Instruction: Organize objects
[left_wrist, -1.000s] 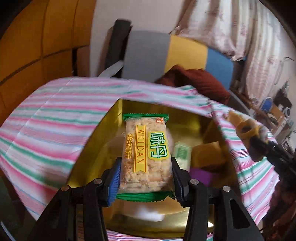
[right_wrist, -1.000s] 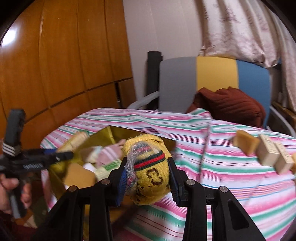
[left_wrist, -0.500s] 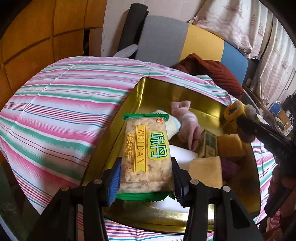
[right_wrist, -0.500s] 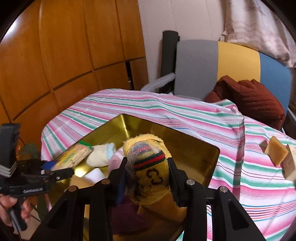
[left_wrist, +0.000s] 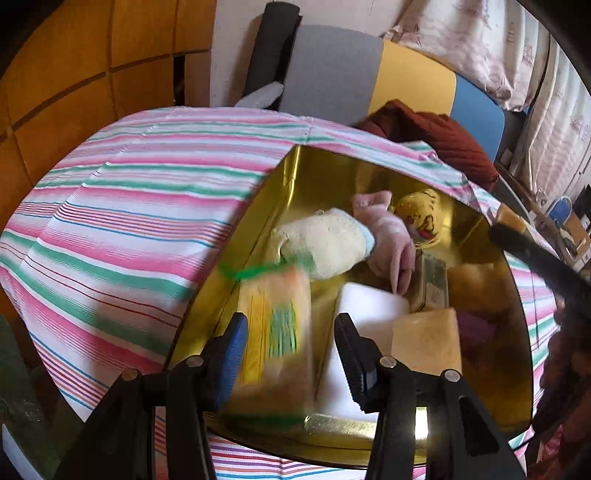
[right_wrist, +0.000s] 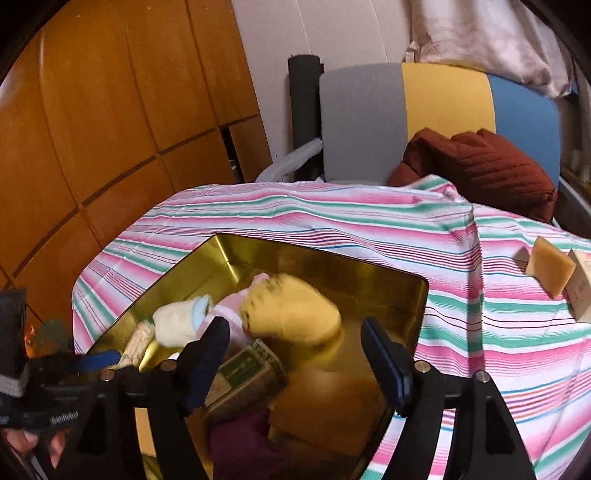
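Note:
A gold tin tray (left_wrist: 325, 173) (right_wrist: 332, 258) sits on the striped cloth. My left gripper (left_wrist: 291, 347) is open; the snack bar packet (left_wrist: 275, 332) is blurred between the fingers, dropping into the tray's near left corner. My right gripper (right_wrist: 299, 354) is open; the yellow sock (right_wrist: 295, 310) (left_wrist: 421, 214) is blurred just beyond it, falling into the tray. In the tray lie a cream sock (left_wrist: 325, 240), a pink sock (left_wrist: 391, 236), a white block (left_wrist: 369, 306), a green-labelled box (right_wrist: 247, 369) and a tan sponge (left_wrist: 428, 339).
The striped cloth (left_wrist: 129, 229) covers the table. A tan sponge (right_wrist: 550, 266) and a small box (right_wrist: 581, 288) lie on the cloth right of the tray. A chair (right_wrist: 406, 110) with a dark red cushion (right_wrist: 480, 166) stands behind. Wooden panelling is at left.
Both grippers have opened over the tray. The snack bar packet has slipped from my left gripper and the yellow sock from my right; both are blurred in motion.

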